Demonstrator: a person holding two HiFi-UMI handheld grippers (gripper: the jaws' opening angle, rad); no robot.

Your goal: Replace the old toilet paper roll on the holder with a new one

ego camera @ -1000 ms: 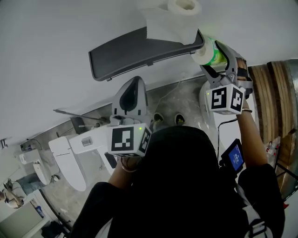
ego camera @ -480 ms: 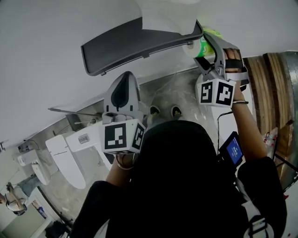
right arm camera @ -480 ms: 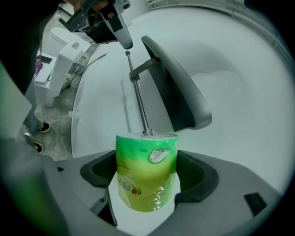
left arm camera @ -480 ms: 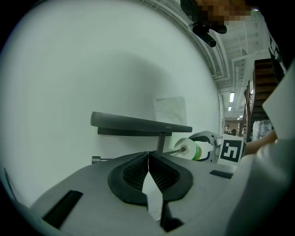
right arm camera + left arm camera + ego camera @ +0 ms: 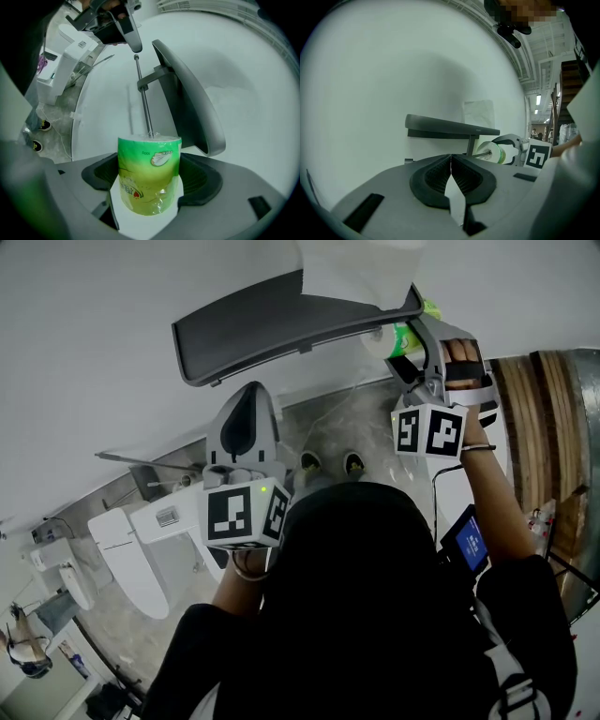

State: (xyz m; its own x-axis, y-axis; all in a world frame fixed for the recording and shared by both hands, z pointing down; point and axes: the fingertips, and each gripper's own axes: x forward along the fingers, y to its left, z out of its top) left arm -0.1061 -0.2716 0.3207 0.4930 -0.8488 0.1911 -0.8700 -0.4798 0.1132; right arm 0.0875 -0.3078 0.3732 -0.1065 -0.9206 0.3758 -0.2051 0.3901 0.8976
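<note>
The new roll (image 5: 149,173), wrapped in green plastic, stands between the jaws of my right gripper (image 5: 150,187), which is shut on it. The thin metal rod (image 5: 143,98) of the holder meets the top of the roll at its core. Over the rod spreads the holder's dark grey shelf (image 5: 281,329), and loose white paper (image 5: 356,273) lies on top of it. In the head view the right gripper (image 5: 412,348) presses the roll (image 5: 405,334) under the shelf's right end. My left gripper (image 5: 246,427) hangs lower, away from the holder, shut and empty. From the left gripper view, the roll (image 5: 494,152) sits on the rod (image 5: 480,152).
A white toilet (image 5: 141,549) stands on the grey floor at the lower left. A pair of shoes (image 5: 328,465) and a thin cable lie on the floor below the holder. Wooden boards (image 5: 553,427) run along the right. A small blue screen (image 5: 469,545) hangs by the right arm.
The right gripper has carried the green roll in under the shelf's right end and onto the rod. The left gripper has stayed about where it was, shut.
</note>
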